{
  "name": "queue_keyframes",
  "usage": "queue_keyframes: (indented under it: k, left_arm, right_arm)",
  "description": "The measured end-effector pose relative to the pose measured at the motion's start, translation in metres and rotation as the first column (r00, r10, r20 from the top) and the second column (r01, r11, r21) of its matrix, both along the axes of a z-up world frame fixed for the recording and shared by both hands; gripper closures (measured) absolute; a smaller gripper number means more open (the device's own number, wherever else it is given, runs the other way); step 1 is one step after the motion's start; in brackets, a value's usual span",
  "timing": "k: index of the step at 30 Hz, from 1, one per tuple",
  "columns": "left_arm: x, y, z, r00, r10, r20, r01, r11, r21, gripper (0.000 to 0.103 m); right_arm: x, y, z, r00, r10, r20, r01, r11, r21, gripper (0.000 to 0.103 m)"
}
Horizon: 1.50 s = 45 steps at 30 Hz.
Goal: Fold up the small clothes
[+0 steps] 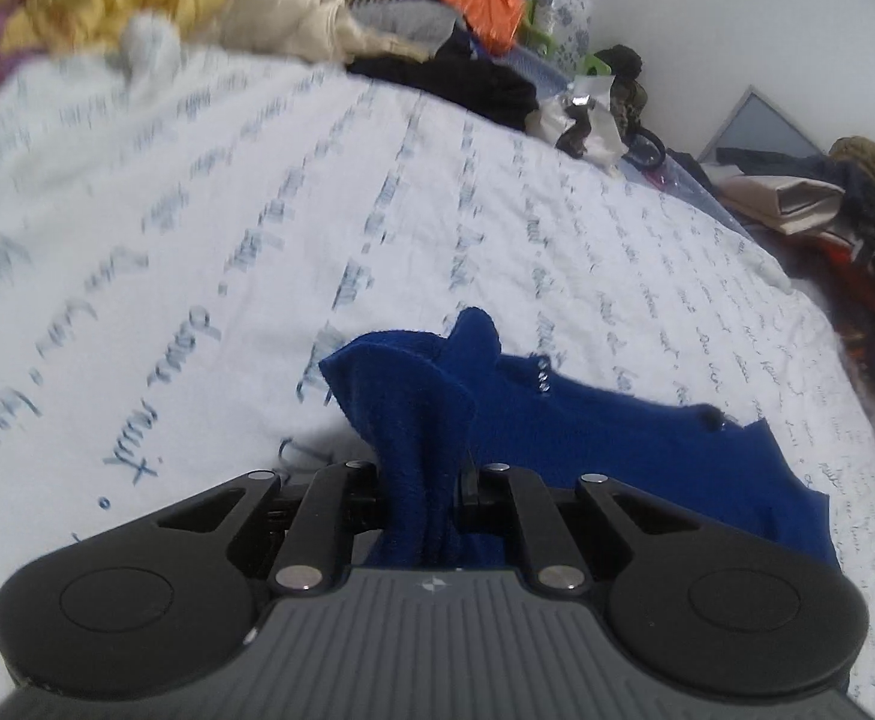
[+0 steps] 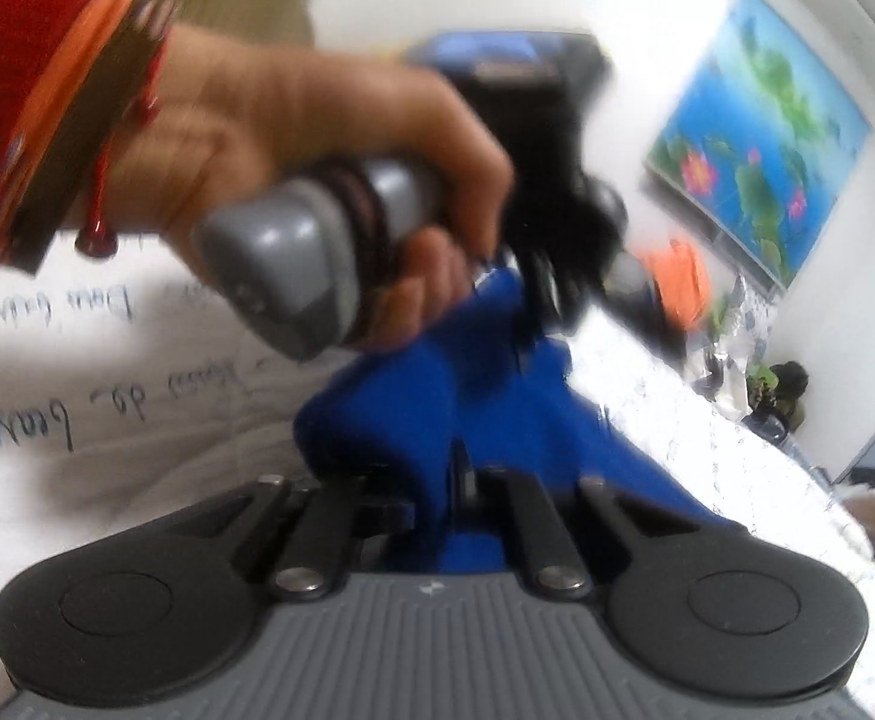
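A small dark blue garment point(image 1: 587, 420) lies partly on a white bedsheet with blue handwriting print point(image 1: 227, 240). My left gripper point(image 1: 422, 498) is shut on a bunched fold of it and lifts that edge off the sheet. In the right wrist view the same blue garment point(image 2: 437, 408) fills the middle, and my right gripper point(image 2: 437, 504) is shut on another part of it. Above it the person's hand holds the left gripper's grey handle point(image 2: 305, 252), whose black fingers point(image 2: 542, 291) pinch the cloth.
A pile of clothes lies along the bed's far side: yellow and cream items point(image 1: 137, 0), an orange one point(image 1: 479, 0), black ones point(image 1: 467, 81). More clutter sits by a laptop point(image 1: 761, 132) at the right. A lotus picture point(image 2: 761, 138) hangs on the wall.
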State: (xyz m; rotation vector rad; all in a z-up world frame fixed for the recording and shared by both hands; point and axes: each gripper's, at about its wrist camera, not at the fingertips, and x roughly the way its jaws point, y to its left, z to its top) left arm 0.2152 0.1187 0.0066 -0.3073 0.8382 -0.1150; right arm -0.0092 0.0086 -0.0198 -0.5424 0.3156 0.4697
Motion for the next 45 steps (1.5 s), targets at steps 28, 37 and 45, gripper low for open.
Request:
queue_keyframes:
  k: [28, 37, 45]
  left_arm:
    - [0.003, -0.21, 0.058, 0.977, -0.163, 0.135, 0.135, 0.971, 0.198, 0.089]
    - [0.01, -0.266, 0.04, 0.965, -0.231, 0.126, 0.19, 0.942, 0.277, 0.089]
    - [0.014, -0.294, 0.025, 0.962, -0.255, 0.099, 0.215, 0.929, 0.302, 0.089]
  right_arm:
    - [0.0, -0.188, 0.041, 0.938, -0.341, -0.055, 0.336, 0.865, 0.371, 0.095]
    - [0.002, -0.233, 0.031, 0.899, -0.408, -0.161, 0.435, 0.784, 0.442, 0.095]
    - [0.0, -0.259, 0.02, 0.872, -0.436, -0.225, 0.489, 0.735, 0.47, 0.095]
